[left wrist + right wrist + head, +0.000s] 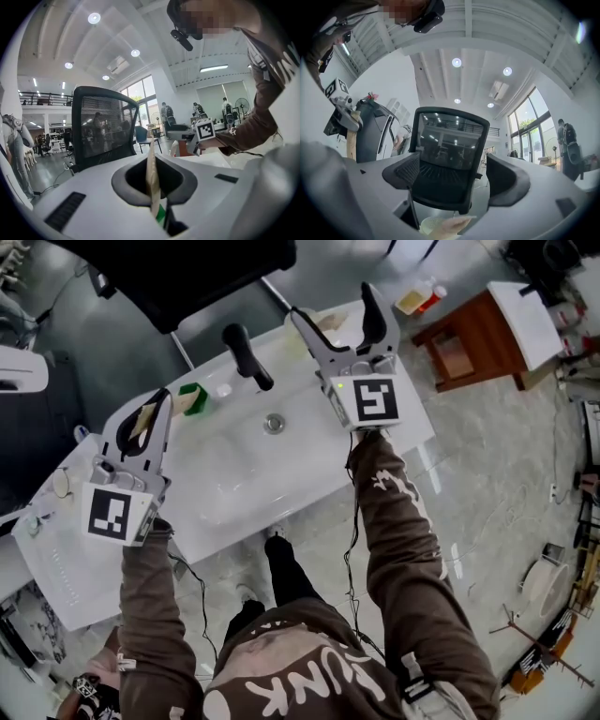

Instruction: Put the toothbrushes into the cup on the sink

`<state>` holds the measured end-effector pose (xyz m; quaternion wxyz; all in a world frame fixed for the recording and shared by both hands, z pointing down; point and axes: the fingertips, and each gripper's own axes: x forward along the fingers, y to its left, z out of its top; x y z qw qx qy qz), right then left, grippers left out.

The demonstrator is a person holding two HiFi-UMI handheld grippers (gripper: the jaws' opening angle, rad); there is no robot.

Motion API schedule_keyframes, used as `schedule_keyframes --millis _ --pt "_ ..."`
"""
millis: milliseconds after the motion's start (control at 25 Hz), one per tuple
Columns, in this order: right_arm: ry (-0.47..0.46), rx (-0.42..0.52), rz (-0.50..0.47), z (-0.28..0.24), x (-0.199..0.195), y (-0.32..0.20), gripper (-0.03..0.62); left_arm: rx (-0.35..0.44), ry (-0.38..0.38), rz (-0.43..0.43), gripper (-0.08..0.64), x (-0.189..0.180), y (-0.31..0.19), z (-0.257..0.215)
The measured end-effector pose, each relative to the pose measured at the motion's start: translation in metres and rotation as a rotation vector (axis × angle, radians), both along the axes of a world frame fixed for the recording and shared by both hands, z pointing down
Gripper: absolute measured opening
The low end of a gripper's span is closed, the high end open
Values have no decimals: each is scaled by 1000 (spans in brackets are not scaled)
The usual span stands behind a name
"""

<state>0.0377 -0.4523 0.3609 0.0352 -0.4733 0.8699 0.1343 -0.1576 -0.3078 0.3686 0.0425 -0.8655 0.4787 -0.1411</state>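
Over the sink (234, 479), left gripper (153, 407) fingers clamp a toothbrush (151, 176); right gripper (335, 306) fingers stand wide apart, empty.

Black mesh office chair (187, 273) top centre, black tap (247, 357) below it, brown wooden table (464, 338) upper right, red-capped bottle (419, 298) beside it

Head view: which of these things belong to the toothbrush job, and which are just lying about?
For the job: toothbrush, clamped in the shut jaws of the left gripper; cup below the open right gripper, a second toothbrush already in it; sink.
Lying about: faucet, green object, office chair, bottle, wooden stool.
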Motion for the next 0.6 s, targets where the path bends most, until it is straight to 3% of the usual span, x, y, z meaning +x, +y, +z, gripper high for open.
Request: schedule_keyframes --millis 320,600 --pt "-35 145 -70 -78 15 58 454 -23 -16 -14 9 -1 -12 19" --pt "-69 171 -81 -101 24 89 457 -60 -32 -22 8 -5 -22 52"
